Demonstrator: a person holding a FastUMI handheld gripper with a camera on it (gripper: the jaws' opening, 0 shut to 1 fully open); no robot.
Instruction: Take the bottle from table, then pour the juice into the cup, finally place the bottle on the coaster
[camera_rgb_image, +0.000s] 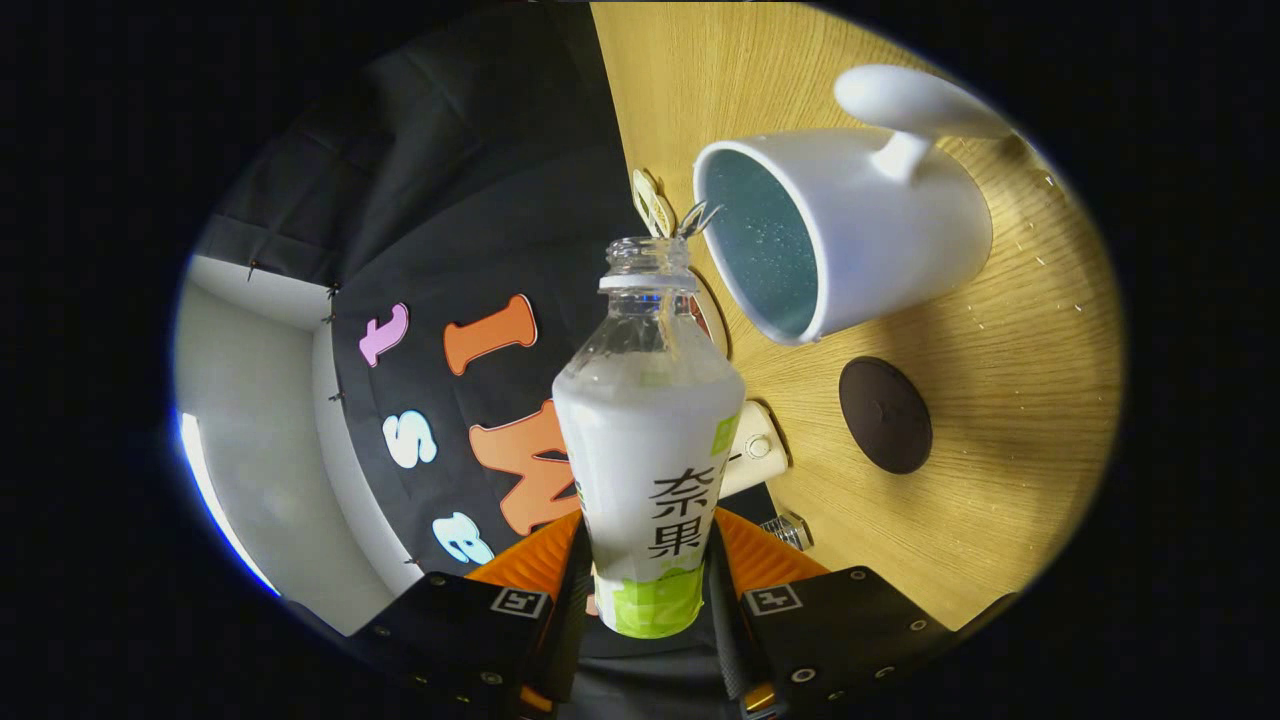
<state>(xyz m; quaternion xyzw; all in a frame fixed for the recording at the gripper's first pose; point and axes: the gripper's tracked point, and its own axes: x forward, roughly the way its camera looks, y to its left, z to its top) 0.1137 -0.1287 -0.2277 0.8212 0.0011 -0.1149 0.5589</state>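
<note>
My gripper (648, 590) is shut on a clear plastic bottle (648, 440) with a white and green label, gripped low on its body by both fingers. The bottle has no cap and holds pale cloudy juice up to its shoulder. The whole view is rolled over, so the wooden table (1000, 330) stands like a wall beside the bottle. A white mug (850, 225) with a speckled teal inside and a white handle stands on the table, its mouth just beyond the bottle's open neck. A dark round coaster (885, 414) lies on the table beside the mug, nearer to me.
Small pale wooden pieces (752, 448) and thin cut-out shapes (655, 205) sit at the table's edge behind the bottle. A small metal part (792, 528) shows by my right finger. Black cloth wall hangs beyond the table edge, with a white surface further off.
</note>
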